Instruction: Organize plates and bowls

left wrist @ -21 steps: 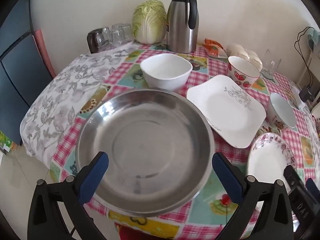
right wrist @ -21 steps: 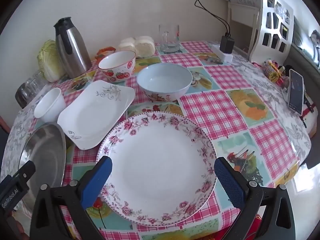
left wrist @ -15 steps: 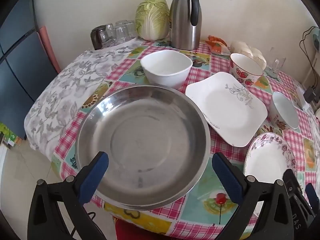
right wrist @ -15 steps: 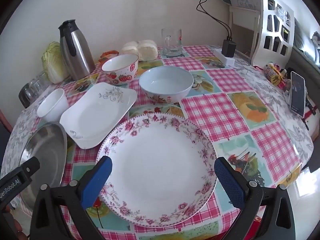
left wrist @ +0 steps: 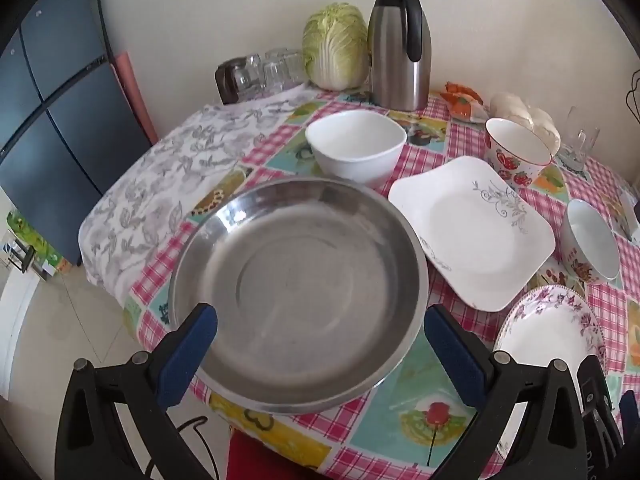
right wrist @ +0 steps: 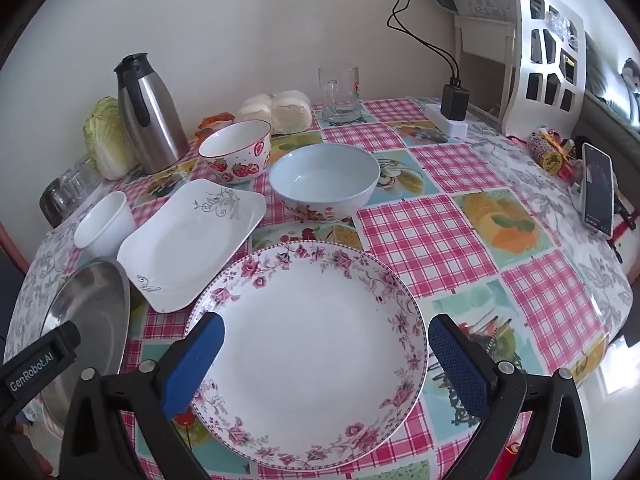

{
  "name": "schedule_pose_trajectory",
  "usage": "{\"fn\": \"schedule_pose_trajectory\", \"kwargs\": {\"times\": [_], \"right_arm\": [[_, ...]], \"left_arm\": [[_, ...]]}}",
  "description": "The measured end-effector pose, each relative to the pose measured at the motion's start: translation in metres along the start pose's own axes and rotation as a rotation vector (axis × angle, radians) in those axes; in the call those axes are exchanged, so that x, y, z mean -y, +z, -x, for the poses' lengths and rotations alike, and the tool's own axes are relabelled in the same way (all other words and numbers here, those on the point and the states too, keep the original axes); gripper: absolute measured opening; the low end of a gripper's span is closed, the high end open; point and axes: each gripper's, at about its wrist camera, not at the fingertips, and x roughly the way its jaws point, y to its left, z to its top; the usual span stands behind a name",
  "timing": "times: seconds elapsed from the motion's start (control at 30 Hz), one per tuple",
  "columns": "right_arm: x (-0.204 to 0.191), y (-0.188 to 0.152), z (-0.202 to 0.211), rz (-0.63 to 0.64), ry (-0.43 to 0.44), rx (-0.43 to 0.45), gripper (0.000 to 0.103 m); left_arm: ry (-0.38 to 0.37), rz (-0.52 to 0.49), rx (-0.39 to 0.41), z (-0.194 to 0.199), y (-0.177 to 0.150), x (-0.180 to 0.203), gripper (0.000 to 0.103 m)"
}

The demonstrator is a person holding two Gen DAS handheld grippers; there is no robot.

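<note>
Both grippers gape: left gripper [left wrist: 320,354] over round steel pan [left wrist: 298,296], right gripper [right wrist: 326,360] over floral plate [right wrist: 308,352].

Pink check, white china and steel on one table

The table [right wrist: 432,236] wears a cloth of pink-and-white gingham squares mixed with teal, yellow and orange fruit panels, edged in grey leaf print. At 6 o'clock in the right wrist view lies a white plate [right wrist: 316,356] rimmed with pink roses; at 9 o'clock a plain silver steel dish [left wrist: 296,296]; at 10 o'clock a white square plate [right wrist: 192,240] with grey scrollwork and a plain white bowl [left wrist: 356,148]. At 12 o'clock sit a pale blue bowl [right wrist: 324,180] and a white bowl with red strawberries [right wrist: 236,152]. Each tool, left tool [left wrist: 320,356] and right tool [right wrist: 326,360], is black with blue pads.
</note>
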Motion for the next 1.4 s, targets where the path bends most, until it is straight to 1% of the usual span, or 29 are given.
{"fn": "schedule_pose_trajectory", "kwargs": {"times": [0.13,0.2,0.27,0.37,0.53,0.63,0.77,0.9,1.07,1.4], "right_arm": [[0.002,0.002,-0.005,-0.010,-0.007,0.001,0.103],[0.004,0.002,-0.008,-0.017,-0.014,-0.006,0.103],[0.005,0.002,-0.010,-0.025,-0.017,-0.010,0.103],[0.007,0.003,-0.013,-0.032,-0.020,-0.015,0.103],[0.009,0.003,-0.015,-0.042,-0.024,-0.022,0.103],[0.008,0.004,-0.016,-0.040,-0.023,-0.028,0.103],[0.008,0.005,-0.014,-0.039,-0.024,-0.021,0.103],[0.007,0.004,-0.012,-0.036,-0.023,-0.018,0.103],[0.007,0.004,-0.012,-0.033,-0.023,-0.019,0.103],[0.005,0.004,-0.012,-0.019,-0.023,-0.020,0.103]], "left_arm": [[0.024,-0.030,0.004,-0.007,-0.001,0.006,0.103],[0.019,-0.036,-0.002,-0.010,-0.002,0.009,0.103],[0.016,-0.043,0.015,-0.010,-0.003,0.012,0.103],[0.051,-0.077,0.052,-0.008,-0.001,0.018,0.103],[0.008,-0.110,0.037,-0.012,-0.001,0.024,0.103],[-0.024,-0.131,0.006,-0.018,-0.003,0.028,0.103],[-0.046,-0.129,-0.021,-0.023,-0.004,0.029,0.103],[-0.054,-0.112,-0.012,-0.022,-0.003,0.026,0.103],[-0.049,-0.124,0.009,-0.019,-0.001,0.026,0.103],[-0.068,-0.138,0.002,-0.021,-0.002,0.029,0.103]]}}
